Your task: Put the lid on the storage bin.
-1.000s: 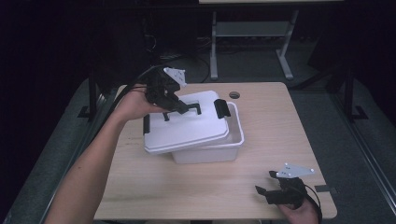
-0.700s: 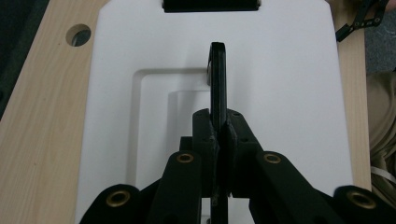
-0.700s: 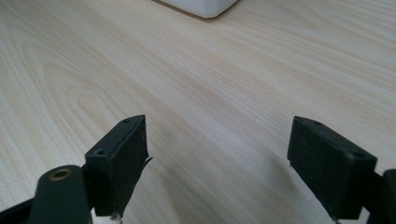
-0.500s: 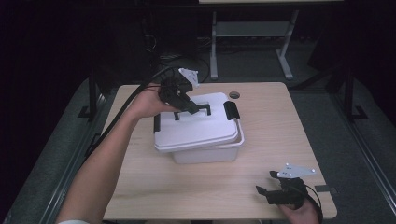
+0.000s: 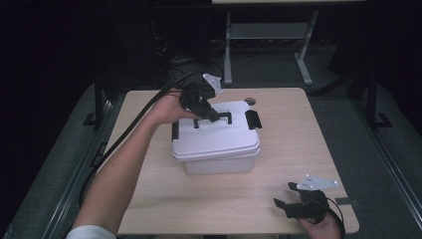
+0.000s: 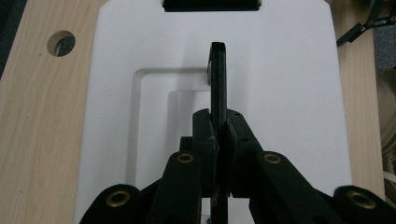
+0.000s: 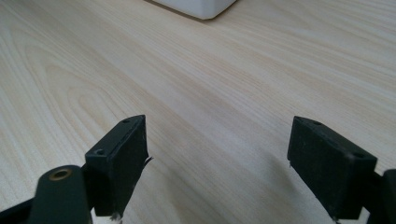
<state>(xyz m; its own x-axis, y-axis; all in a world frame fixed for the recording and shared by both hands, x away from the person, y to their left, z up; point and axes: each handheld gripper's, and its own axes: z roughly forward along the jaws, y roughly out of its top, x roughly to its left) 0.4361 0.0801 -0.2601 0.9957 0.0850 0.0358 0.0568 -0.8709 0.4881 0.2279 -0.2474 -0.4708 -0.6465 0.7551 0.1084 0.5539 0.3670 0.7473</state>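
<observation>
Left claw [image 6: 219,135] clamped tight on the thin black handle [image 6: 218,79] standing up from the flat white plastic lid [image 5: 214,134]; the left gripper view shows both jaws pressed against the handle's sides, no gap. Lid sits on the white rectangular plastic bin [image 5: 221,162], which is around the middle of the light wooden table [image 5: 149,199], a bit toward the far edge. In the high view the lid looks roughly squared up on the bin, with black latch clips at its left [image 5: 175,130] and right [image 5: 253,119] ends. Can't tell if it's fully seated or latched.

Right claw [image 7: 215,163] wide open, nothing in it, low over bare table near the near right corner, well apart from the bin.

Step, as I judge it: lid being set on or lifted off by the handle. To do it well: keep the grip centred on the handle so the lid stays level, move straight up or down, don't drag the bin sideways. If the bin shifts, the free right claw could brace its side. Round cable hole [image 5: 250,101] near the far edge, not in the way.
</observation>
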